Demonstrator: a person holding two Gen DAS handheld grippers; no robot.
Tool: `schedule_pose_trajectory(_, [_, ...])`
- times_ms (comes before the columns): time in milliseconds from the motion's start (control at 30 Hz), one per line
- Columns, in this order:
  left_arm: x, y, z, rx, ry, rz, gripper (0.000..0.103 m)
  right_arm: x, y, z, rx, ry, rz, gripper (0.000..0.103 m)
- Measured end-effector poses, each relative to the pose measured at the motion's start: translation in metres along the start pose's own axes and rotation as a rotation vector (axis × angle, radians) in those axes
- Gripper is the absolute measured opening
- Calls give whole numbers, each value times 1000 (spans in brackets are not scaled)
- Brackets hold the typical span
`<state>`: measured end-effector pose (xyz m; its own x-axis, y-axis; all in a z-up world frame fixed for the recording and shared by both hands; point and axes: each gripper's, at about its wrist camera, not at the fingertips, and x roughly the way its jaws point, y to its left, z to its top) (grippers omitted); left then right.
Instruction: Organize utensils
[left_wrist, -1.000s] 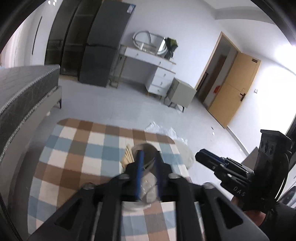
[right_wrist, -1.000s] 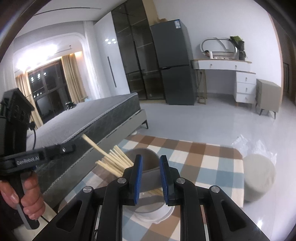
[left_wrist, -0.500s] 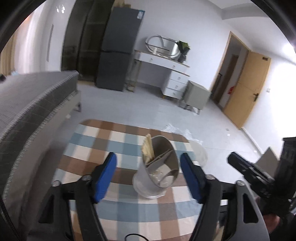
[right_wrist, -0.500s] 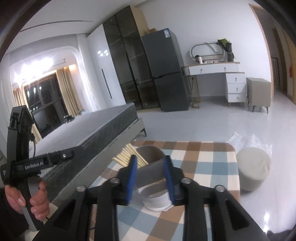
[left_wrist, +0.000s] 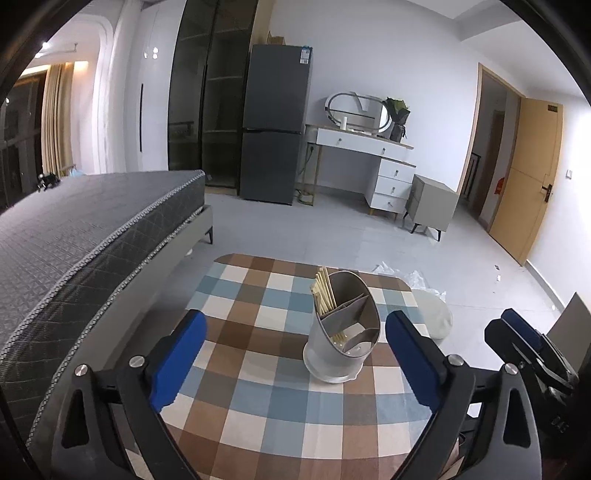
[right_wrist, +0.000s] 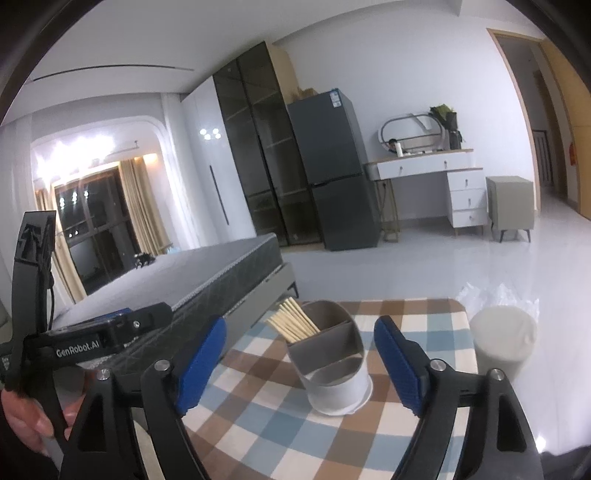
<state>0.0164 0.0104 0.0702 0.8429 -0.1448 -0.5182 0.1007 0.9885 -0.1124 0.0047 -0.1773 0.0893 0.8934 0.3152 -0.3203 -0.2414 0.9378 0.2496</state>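
The grey utensil holder (left_wrist: 343, 332) stood upright on the table with the checkered cloth (left_wrist: 258, 369), and a bundle of wooden chopsticks (left_wrist: 325, 291) leaned in its back compartment, while the other compartments looked mostly empty. The left gripper (left_wrist: 295, 354) had its blue-padded jaws wide apart and opening, with the holder seen between them but touching neither pad. The right gripper (right_wrist: 306, 354) was opening too, its jaws empty and the holder beyond them, and a hand (right_wrist: 26, 417) held the left tool's handle.
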Motion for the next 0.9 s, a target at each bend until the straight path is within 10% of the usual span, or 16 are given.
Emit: schedule_pose_trajectory(900, [-17, -7, -22, 14, -41, 22, 97, -26, 3, -13, 10, -36, -28, 103])
